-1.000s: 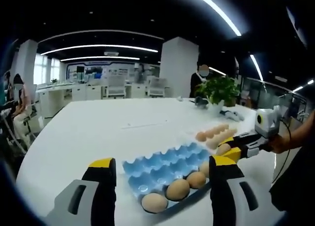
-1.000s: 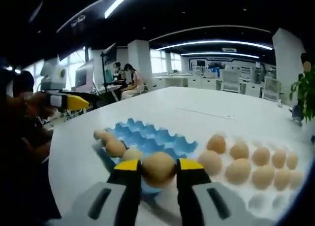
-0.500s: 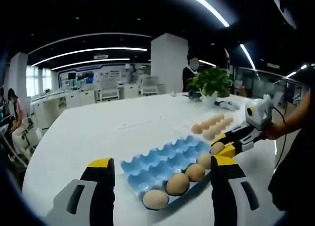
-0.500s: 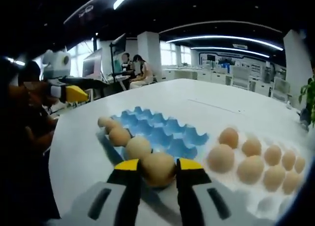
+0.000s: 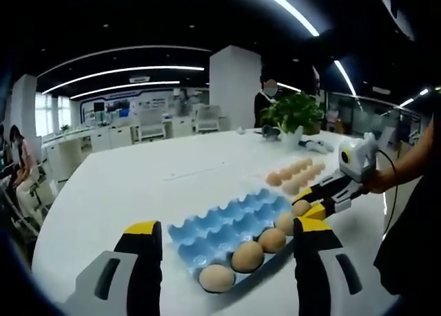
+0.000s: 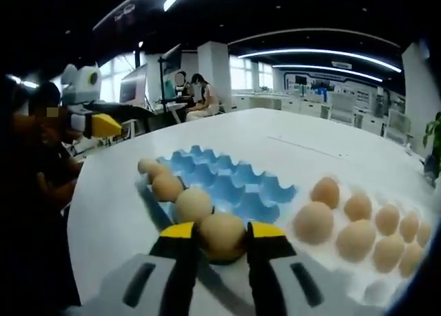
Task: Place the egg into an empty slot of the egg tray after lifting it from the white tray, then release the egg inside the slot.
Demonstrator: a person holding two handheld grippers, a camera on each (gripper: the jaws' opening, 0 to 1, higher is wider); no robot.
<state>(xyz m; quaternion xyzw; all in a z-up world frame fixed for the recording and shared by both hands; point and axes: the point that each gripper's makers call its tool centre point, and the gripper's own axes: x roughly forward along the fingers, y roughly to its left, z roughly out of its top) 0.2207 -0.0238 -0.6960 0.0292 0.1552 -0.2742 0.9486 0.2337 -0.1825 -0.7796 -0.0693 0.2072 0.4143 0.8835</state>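
Here, in the right gripper view, the right gripper (image 6: pixel 222 239) has its yellow-tipped fingers (image 6: pixel 178 230) clamped on a brown egg (image 6: pixel 222 236), which sits at the near end of the blue egg tray (image 6: pixel 227 185), in line with a row of three other eggs (image 6: pixel 167 188) along the tray's edge. Just beside the blue tray, the white tray (image 6: pixel 375 281) carries more eggs (several rows, blurred toward the far side). Both trays rest on a white counter (image 6: pixel 310 151). In the left gripper view, the left gripper (image 5: pixel 220 250) hovers above the counter before the blue tray, its fingers (image 5: pixel 143 233) apart and holding nothing. A potted plant (image 5: pixel 295 116) stands at the counter's far end.
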